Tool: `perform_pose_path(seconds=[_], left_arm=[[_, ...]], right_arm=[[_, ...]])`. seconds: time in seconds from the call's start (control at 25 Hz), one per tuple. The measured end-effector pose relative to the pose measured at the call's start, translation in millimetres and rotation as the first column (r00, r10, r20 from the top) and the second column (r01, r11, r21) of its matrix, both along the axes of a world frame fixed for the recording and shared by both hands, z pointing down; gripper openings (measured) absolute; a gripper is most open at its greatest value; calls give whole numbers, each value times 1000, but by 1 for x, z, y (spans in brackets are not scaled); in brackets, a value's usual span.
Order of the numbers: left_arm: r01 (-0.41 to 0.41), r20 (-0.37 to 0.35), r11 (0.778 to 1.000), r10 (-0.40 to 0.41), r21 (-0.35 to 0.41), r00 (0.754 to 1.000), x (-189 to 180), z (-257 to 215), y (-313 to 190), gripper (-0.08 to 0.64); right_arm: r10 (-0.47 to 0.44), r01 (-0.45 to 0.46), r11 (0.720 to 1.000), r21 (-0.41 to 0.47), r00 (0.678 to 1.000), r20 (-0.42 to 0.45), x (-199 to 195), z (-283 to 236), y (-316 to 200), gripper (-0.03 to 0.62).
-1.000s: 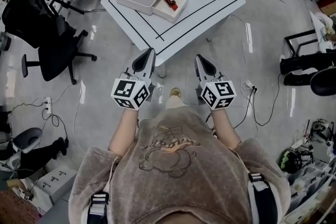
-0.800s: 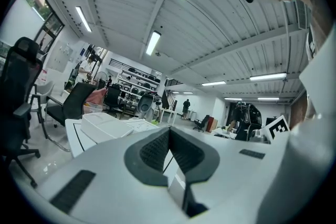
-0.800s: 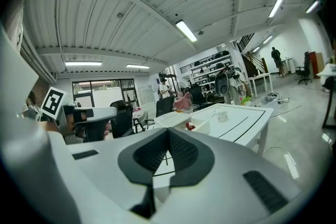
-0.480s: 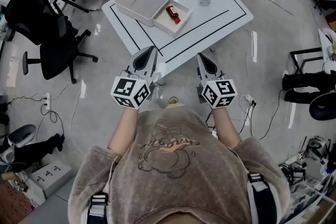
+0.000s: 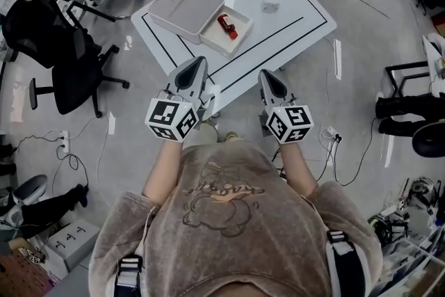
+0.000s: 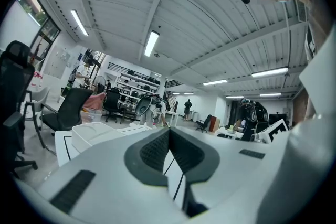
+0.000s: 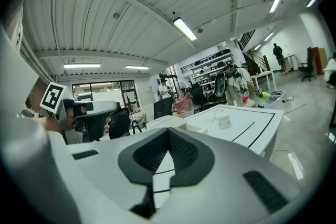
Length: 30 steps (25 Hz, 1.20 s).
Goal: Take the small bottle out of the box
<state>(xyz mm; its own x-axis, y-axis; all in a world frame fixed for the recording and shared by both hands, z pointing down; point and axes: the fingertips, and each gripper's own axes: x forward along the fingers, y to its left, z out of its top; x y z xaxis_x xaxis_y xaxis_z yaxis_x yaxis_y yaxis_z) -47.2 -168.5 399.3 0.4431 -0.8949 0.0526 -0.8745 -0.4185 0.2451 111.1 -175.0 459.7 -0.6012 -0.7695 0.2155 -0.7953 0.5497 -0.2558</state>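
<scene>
**Operator:** State of each hand-held gripper?

**Technician:** Left hand-held gripper [image 5: 200,60]: jaws together, pads meeting, nothing between them. Right hand-held gripper [image 5: 263,73]: likewise closed and empty. The two are held side by side in front of the person, both pointing toward the table [image 5: 292,17].

**Operator:** Location of the task's thing?

**Technician:** The small bottle [image 5: 227,26] is red and lies on its side inside the open white box [image 5: 240,31]. The box sits on the left half of the table, well apart from both grippers. Its lid [image 5: 186,2] lies just left of the box, touching it and reaching toward the table's left edge.

**Operator:** Edges?

**Technician:** The table stands cornerwise to the person. In the head view its near corner falls between the two grippers. The left gripper's tip overlaps the near-left edge, and the right gripper's tip sits at the near-right edge.

**Operator:** Open room for moving?

**Technician:** Bare tabletop lies between the box and the near edges. The right half of the table carries only one small pale object [image 5: 271,7], to the right of the box. On the floor [image 5: 139,149], black office chairs [image 5: 66,52] stand close to the table's left side. The floor right of the table is open, with cables [image 5: 329,133] lying near the person's right.
</scene>
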Motion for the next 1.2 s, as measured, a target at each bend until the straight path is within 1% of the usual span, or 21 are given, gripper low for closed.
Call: perform_pose_path(seconds=[0.12,0.36,0.6,1.12,1.2], left_arm=[[-27,5,1000,27,-2,1000,-2,-2,-9,8],[-82,16,997,82,9,996,-4,-5,-29,8],[-105,-2,994,105,20,994,-2,-6,-49,8],[-131,-15,991,131,-2,991,-3,2,-58,8],[-134,-17,991,134,-2,991,-3,2,-57,8]], right_arm=[[37,-37,999,13,999,9,2,-7,-11,-2],[82,-83,996,44,996,17,0,-24,-28,-2],[107,-107,992,62,994,5,0,-31,-42,-3],[123,-123,990,65,992,12,-8,-34,-53,-6],[112,-112,992,64,994,17,-10,-35,-52,26]])
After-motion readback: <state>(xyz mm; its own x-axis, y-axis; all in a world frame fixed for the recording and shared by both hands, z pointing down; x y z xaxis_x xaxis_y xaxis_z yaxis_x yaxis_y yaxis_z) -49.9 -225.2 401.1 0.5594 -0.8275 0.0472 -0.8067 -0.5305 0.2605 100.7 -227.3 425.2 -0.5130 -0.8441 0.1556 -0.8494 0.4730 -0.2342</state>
